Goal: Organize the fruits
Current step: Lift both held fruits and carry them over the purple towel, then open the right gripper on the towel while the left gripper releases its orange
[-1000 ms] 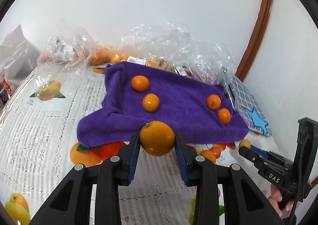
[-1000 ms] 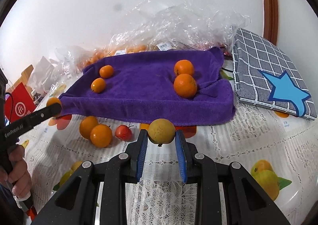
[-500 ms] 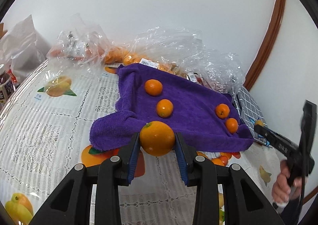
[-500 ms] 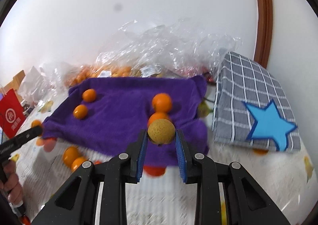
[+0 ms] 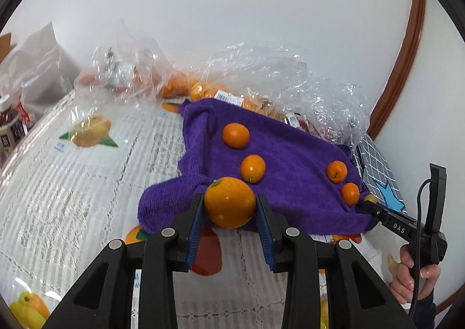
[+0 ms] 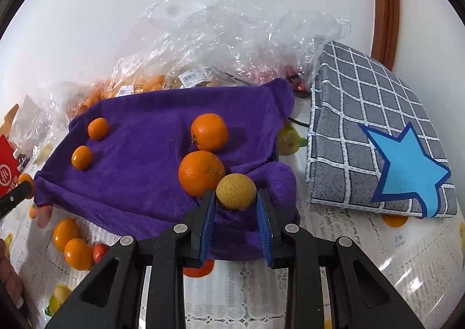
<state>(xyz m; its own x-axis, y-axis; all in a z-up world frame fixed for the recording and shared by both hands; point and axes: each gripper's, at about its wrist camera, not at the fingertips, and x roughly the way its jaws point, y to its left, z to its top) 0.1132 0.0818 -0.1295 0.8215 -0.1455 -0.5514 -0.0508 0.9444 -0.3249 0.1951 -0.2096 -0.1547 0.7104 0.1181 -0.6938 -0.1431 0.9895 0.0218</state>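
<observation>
Left wrist view, jaws: I had the left gripper (image 5: 229, 208) clamped on a large orange (image 5: 229, 202), its blue pads pressed to both sides of the smooth, round peel.
Left wrist view, target: the purple towel (image 5: 290, 183), thick and fuzzy, lay straight ahead of my jaws, its near hem just beyond the fruit; four smaller oranges sat on it in two pairs.
Left wrist view, other hand: the right gripper (image 5: 370, 202) reached the towel's right end, nearer that side.
Right wrist view, jaws: they held a dull yellow fruit (image 6: 236, 190) with a rough, pitted skin.
Right wrist view, relation: the fruit hung over the towel's near right fold, beside the nearer orange of the right pair (image 6: 201, 173); I couldn't tell whether they touched.
Right wrist view, surroundings: lace-patterned table (image 6: 363, 241), a grey checked pad (image 6: 363, 113), crinkled plastic bags (image 6: 232, 38) along the far edge.
</observation>
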